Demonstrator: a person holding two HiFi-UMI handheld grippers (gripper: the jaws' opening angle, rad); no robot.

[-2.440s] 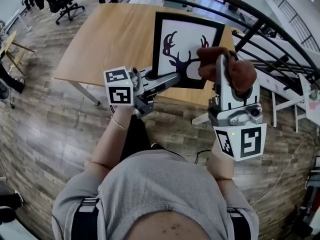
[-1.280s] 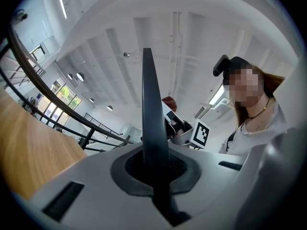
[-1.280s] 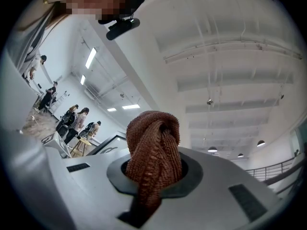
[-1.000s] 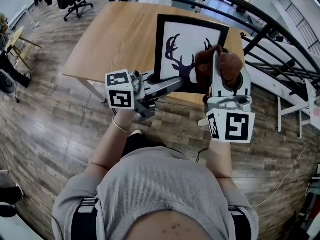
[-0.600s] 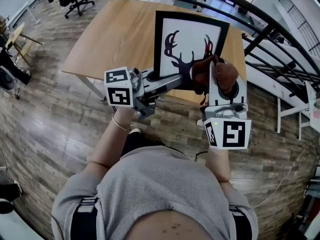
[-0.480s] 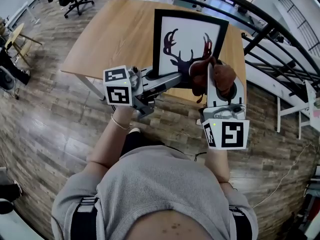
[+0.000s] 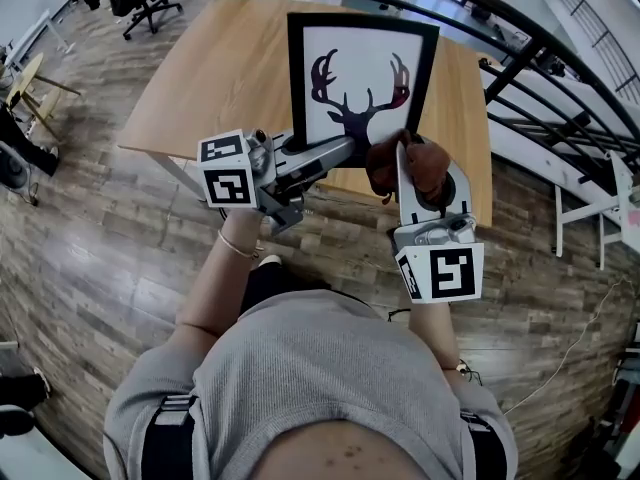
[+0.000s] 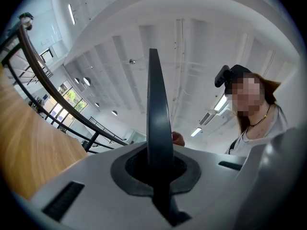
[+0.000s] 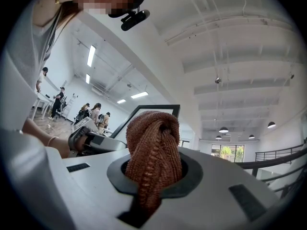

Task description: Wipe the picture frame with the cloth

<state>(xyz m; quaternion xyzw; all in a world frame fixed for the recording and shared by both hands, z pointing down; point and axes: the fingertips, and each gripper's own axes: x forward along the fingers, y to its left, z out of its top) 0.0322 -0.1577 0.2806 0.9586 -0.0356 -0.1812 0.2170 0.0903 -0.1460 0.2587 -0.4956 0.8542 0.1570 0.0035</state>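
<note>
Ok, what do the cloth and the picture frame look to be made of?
The cloth: brown knitted textile, soft and matte; ribbed rows of stitches show. The picture frame: smooth black moulding with an even, dark surface; painted wood or plastic, cannot tell which.

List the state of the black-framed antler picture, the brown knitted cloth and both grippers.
Black picture frame with antler print: upright, gripped at its lower edge.
Brown knitted cloth: bunched up, clamped.
Left gripper: shut on the frame.
Right gripper: shut on the cloth.
</note>
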